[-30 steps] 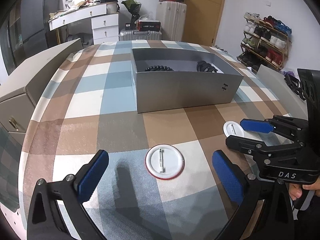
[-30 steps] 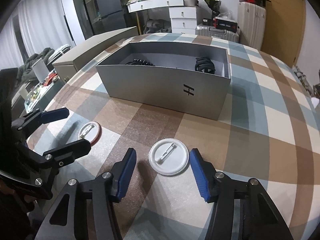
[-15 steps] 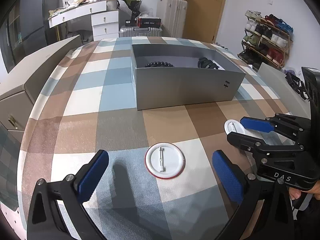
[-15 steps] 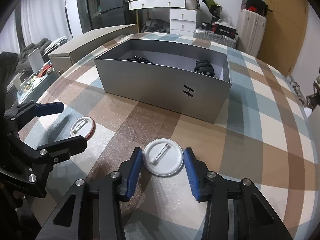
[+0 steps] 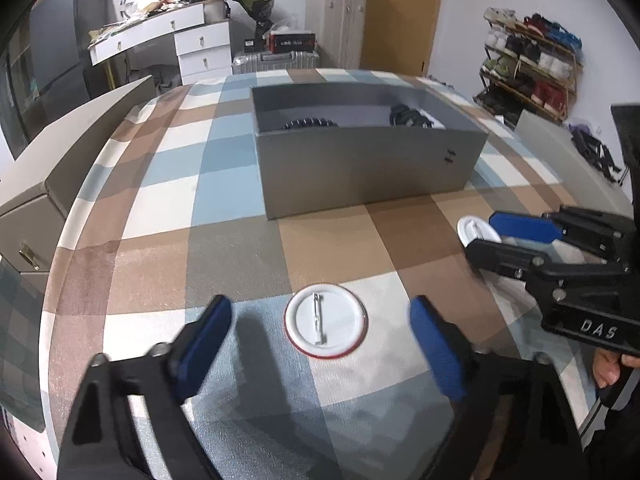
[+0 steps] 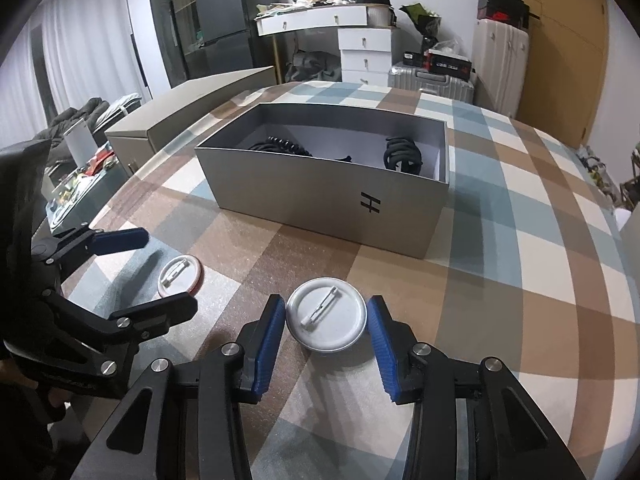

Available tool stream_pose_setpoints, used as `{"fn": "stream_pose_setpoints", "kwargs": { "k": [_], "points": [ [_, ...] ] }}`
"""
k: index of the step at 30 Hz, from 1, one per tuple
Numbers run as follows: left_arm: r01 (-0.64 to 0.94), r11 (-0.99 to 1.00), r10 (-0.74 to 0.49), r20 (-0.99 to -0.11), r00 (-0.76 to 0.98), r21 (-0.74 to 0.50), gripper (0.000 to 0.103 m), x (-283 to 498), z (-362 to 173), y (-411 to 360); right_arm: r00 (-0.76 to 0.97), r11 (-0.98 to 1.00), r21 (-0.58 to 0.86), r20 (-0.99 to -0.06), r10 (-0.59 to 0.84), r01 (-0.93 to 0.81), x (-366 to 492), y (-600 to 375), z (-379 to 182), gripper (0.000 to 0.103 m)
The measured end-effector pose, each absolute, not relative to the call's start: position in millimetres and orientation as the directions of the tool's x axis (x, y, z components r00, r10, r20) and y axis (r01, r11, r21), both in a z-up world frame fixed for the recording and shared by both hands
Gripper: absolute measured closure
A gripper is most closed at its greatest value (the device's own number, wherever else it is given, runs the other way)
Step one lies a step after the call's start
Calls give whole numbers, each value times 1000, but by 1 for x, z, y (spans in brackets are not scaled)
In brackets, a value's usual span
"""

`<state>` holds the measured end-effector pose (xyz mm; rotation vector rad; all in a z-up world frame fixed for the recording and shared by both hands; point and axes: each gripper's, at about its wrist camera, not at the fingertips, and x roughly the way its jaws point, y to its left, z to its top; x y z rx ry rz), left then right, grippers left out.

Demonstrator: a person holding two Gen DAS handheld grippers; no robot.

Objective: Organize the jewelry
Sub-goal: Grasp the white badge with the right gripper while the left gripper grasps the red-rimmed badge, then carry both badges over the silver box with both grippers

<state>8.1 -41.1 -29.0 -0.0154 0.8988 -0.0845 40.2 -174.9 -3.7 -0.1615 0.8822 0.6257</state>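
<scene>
Two round pin badges lie back-up on the checked tablecloth. The red-rimmed badge (image 5: 326, 326) lies between the wide-open fingers of my left gripper (image 5: 322, 344); it also shows in the right wrist view (image 6: 180, 276). The white badge (image 6: 326, 320) sits between the blue pads of my right gripper (image 6: 326, 338), which has closed in until the pads touch or nearly touch its rim; I cannot tell whether it is lifted. It also shows in the left wrist view (image 5: 476, 230). The open grey box (image 6: 332, 196) behind holds black jewelry (image 6: 400, 154).
The grey box (image 5: 368, 168) stands mid-table beyond both badges. A beige box lid (image 5: 72, 152) lies at the table's left edge. A dresser, suitcases and a shoe rack stand beyond the table.
My right gripper's pads have closed in on the white badge from wide open. My left gripper has narrowed a little around the red-rimmed badge and stays open.
</scene>
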Motion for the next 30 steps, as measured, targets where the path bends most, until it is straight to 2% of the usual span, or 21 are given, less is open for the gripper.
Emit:
{"fn": "stream_pose_setpoints", "kwargs": {
  "k": [2,6,8,14,30],
  "points": [
    [74,997,-73,-787,612,-35,40,10,-30,-43,472,811,120,-760,446,-573,40,-175,-3,62],
    [98,995,-71,-782,619,-13,51,8,-30,-46,476,811,124,-755,451,-572,40,-177,-1,62],
    [110,994,-78,-776,626,-11,65,7,-29,-47,476,813,128,-755,452,-568,40,-178,-1,62],
    [159,987,-106,-772,626,-6,66,7,-30,-53,470,806,129,-755,457,-578,39,-176,0,62],
    [145,989,-104,-753,650,-12,66,5,-23,-52,498,803,167,-707,502,-572,37,-183,12,62]
  ]
}}
